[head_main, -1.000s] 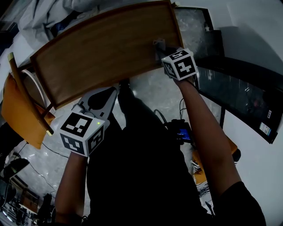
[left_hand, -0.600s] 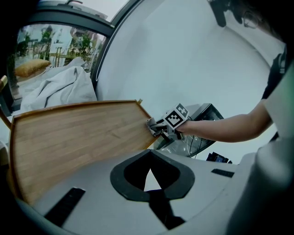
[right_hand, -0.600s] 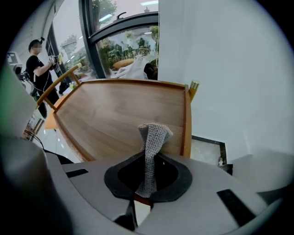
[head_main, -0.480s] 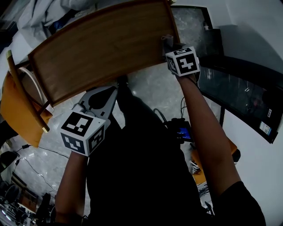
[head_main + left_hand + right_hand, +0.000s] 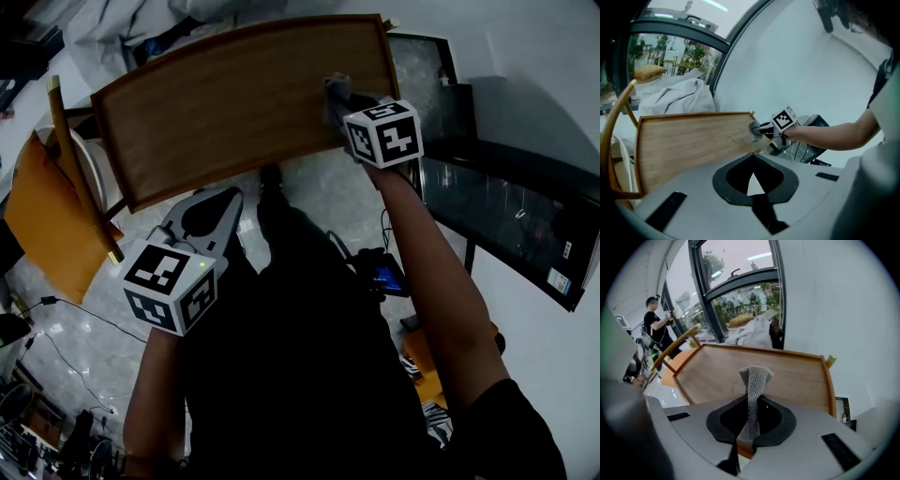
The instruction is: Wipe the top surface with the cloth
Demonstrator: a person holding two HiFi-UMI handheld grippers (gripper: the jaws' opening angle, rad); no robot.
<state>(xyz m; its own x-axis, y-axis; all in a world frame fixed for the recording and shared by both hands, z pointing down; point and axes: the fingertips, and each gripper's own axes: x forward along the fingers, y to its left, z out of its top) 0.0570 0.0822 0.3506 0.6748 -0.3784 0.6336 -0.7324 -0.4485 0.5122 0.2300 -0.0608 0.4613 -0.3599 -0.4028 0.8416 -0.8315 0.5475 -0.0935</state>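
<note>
My right gripper (image 5: 749, 433) pinches the soft, floppy cloth (image 5: 755, 376) near its bottom; my left gripper (image 5: 752, 180) is pressed together, empty

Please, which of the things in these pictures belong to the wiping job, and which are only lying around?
For the job:
wooden top
grey cloth
right gripper, shut on the cloth

Only lying about:
chair with an orange seat
white fabric in a heap
dark glass panel
cables on the floor
left gripper, shut, empty, off the top
</note>
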